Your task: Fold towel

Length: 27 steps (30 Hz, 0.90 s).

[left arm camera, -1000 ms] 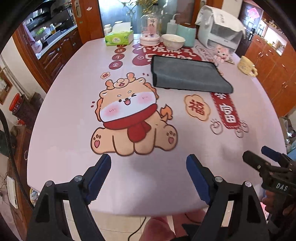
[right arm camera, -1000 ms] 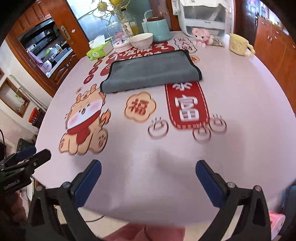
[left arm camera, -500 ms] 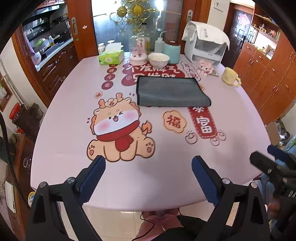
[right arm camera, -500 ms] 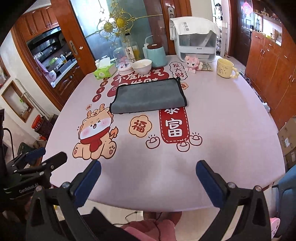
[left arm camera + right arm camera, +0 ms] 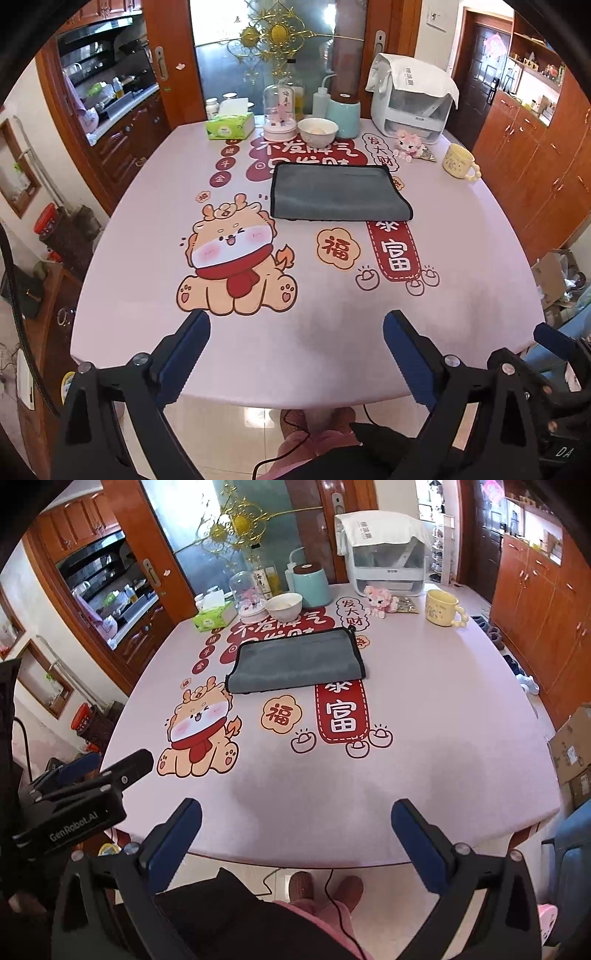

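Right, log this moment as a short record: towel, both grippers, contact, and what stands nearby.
towel: grey towel, lying flat in a folded rectangle on the table
left gripper: left gripper, open, empty, over the near table edge
right gripper: right gripper, open, empty, over the near table edge
contact: neither gripper touches the towel
behind towel: white bowl, tissue box
right of towel: yellow mug

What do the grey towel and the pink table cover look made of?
The grey folded towel looks like plush microfibre: matte, soft nap, with a black stitched border. The pink printed table cover looks like smooth wipeable plastic or vinyl: faint sheen, flat without wrinkles, though coated cloth is possible.
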Motion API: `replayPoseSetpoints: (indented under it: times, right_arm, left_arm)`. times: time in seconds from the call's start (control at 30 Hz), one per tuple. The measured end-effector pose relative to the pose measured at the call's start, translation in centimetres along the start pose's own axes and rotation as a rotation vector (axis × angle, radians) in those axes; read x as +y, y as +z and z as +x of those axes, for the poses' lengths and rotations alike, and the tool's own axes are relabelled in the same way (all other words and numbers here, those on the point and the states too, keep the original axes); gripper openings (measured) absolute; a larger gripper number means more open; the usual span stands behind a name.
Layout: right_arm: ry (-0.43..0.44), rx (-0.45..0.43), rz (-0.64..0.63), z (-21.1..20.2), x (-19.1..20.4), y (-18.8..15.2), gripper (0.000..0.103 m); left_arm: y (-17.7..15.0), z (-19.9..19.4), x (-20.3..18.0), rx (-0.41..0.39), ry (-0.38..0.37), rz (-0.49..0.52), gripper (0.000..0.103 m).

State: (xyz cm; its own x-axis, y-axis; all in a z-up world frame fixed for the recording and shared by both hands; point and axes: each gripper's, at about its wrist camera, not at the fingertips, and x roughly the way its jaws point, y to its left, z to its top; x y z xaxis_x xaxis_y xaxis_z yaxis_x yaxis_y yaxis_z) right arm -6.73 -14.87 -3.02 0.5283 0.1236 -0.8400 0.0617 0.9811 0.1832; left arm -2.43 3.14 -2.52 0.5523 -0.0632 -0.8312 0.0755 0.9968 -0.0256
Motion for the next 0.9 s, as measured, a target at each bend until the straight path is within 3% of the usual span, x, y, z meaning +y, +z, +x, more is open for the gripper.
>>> replayPoseSetpoints:
  times: [0.37, 0.47, 0.9]
  right_arm:
    - [-0.032, -0.012, 0.103, 0.1, -1.6, -1.2, 0.103]
    - [-0.038, -0.014, 0.097, 0.2, -1.2, -1.1, 0.103]
    - [-0.088, -0.085, 0.032, -0.7, 0.1, -0.6, 0.103]
  left_arm:
    - [-1.0, -0.6, -0.2, -0.048, 0.025, 0.003, 0.095]
    - [-0.8, -0.5, -0.2, -0.049, 0.03, 0.004, 0.103]
    - [-0.2, -0.8, -0.6, -0.101, 0.045, 0.025, 0.103]
